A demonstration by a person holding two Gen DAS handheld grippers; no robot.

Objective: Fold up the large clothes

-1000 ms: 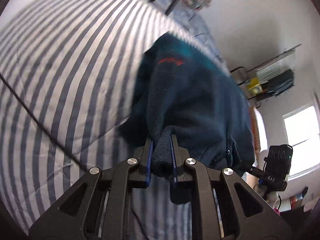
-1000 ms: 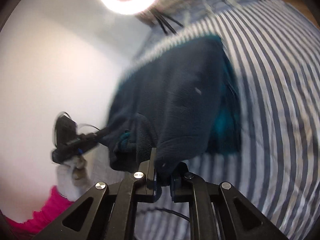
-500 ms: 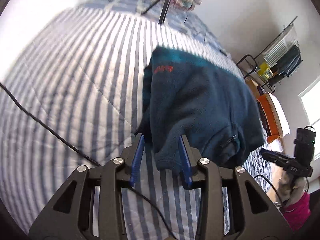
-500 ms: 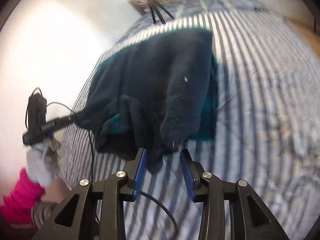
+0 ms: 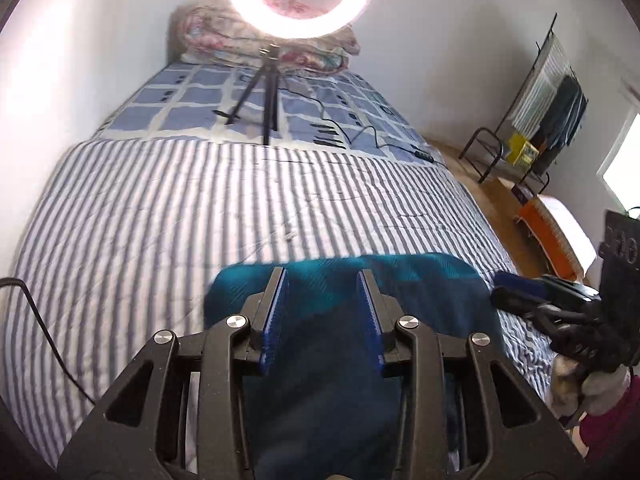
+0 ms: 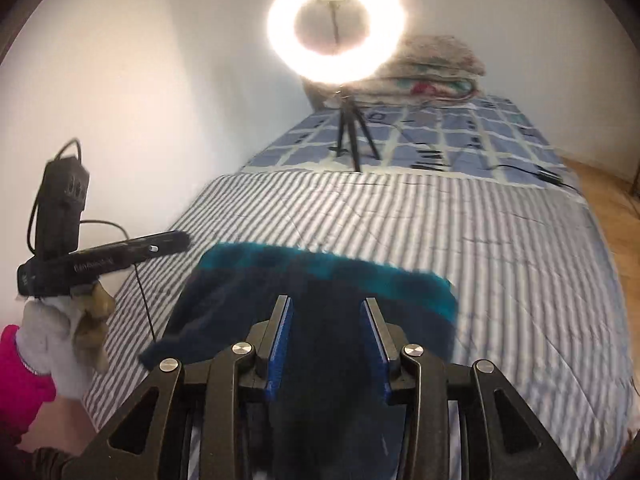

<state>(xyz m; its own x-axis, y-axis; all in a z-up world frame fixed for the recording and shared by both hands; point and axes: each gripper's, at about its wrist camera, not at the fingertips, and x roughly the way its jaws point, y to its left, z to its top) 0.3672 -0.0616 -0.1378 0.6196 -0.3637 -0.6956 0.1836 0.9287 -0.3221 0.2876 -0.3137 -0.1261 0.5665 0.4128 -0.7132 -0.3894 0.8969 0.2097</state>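
Note:
A dark navy fleece garment [image 5: 424,280] with a teal far edge lies folded on the striped bed cover [image 5: 160,220]. My left gripper [image 5: 321,276] hangs above its near part, open, blue pads apart with nothing pinched. In the right wrist view the same garment [image 6: 248,280] lies flat below my right gripper [image 6: 327,304], also open and empty. The right gripper [image 5: 516,288] shows at the garment's right edge in the left wrist view. The left gripper [image 6: 176,240] shows at its left edge in the right wrist view, held by a gloved hand [image 6: 60,344].
A lit ring light on a tripod [image 5: 268,100] stands on the bed's far half beside a folded quilt [image 5: 240,40]. A black cable [image 5: 40,328] crosses the cover at the left. A metal rack [image 5: 532,140] and wooden floor lie right of the bed.
Both grippers let go of the garment, opened, then rose and drew back. The garment dropped from hanging to lying folded on the bed.

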